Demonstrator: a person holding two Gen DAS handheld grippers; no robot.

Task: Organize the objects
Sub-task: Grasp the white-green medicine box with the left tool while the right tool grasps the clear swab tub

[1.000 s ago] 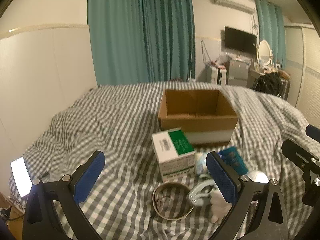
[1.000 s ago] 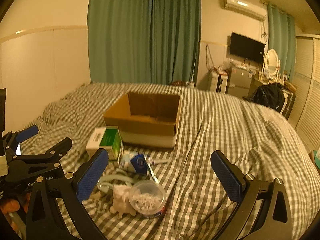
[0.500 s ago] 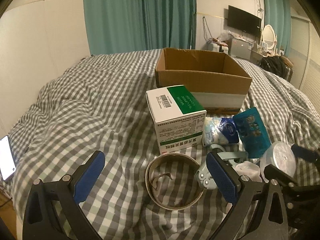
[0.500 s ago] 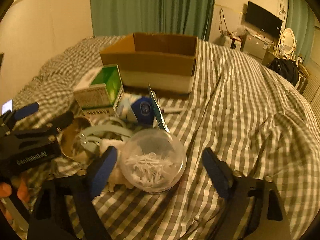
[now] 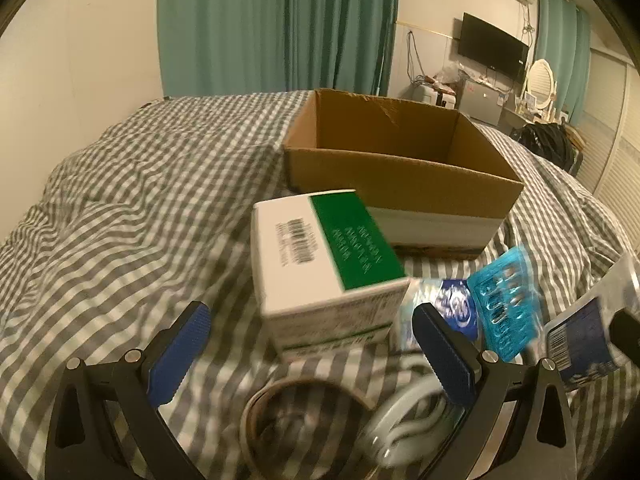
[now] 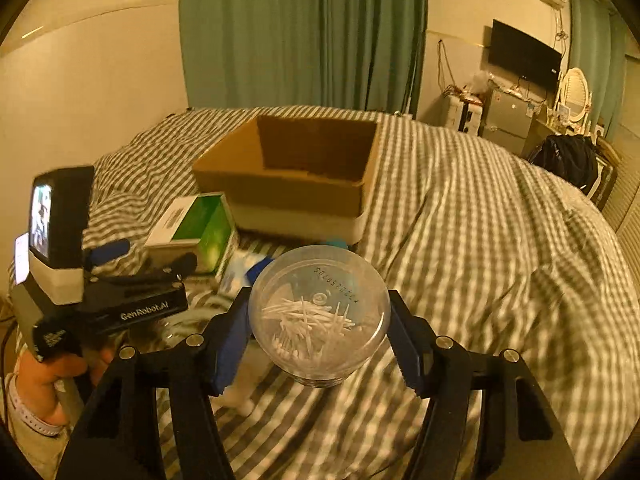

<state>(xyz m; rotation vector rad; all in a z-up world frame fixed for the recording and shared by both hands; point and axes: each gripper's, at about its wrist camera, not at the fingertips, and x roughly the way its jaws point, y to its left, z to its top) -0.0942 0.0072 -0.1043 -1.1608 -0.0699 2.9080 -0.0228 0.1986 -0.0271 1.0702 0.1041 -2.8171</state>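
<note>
Checked bedspread (image 5: 132, 216), items probably blurred.

The rumpled bed cover (image 5: 132, 200) was checked in grey and white. On it, the open cardboard box (image 5: 400, 176) was plain brown, with a pale white band along its lower front. The small carton (image 5: 324, 256) was white with a solid green panel and a black barcode. The flat plastic blister pack (image 5: 502, 308) was bright turquoise, and the soft packet (image 5: 444, 304) was white with a dark blue patch. The round plastic tub (image 6: 320, 312) was clear, holding white sticks. Both the left gripper (image 5: 312, 352) and the right gripper (image 6: 318, 340) were black with ridged blue pads. The long curtains (image 6: 300, 32) were teal green.
</note>
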